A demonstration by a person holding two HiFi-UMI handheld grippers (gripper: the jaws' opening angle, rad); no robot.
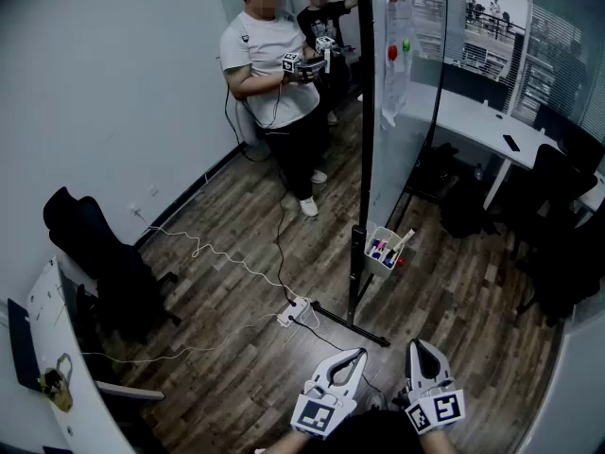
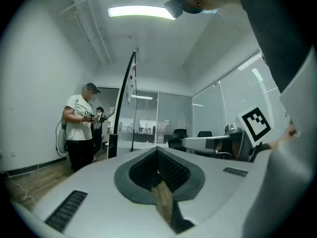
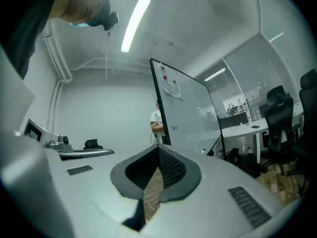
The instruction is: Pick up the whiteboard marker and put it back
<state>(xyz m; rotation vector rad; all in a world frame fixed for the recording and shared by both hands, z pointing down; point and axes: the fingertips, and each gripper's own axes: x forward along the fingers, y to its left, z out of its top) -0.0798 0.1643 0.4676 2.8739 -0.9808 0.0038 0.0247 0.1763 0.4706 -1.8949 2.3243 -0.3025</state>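
Observation:
A white holder point(image 1: 379, 255) hangs low on the whiteboard stand point(image 1: 360, 253). Several whiteboard markers point(image 1: 387, 249) stand in it, one white marker poking out to the right. Both grippers are near the bottom edge of the head view, well short of the holder. My left gripper point(image 1: 356, 355) is shut and holds nothing, its jaws meeting at the tips point(image 2: 157, 150). My right gripper point(image 1: 417, 345) is likewise shut and empty point(image 3: 158, 148). Both point up into the room, toward the whiteboard point(image 3: 183, 108).
A person in a white T-shirt point(image 1: 274, 74) stands beyond the board holding grippers, with another person behind. Cables and a power strip point(image 1: 288, 312) lie on the wooden floor beside the stand's foot. A black chair point(image 1: 95, 244) stands left; a desk point(image 1: 473, 121) and dark chairs stand right.

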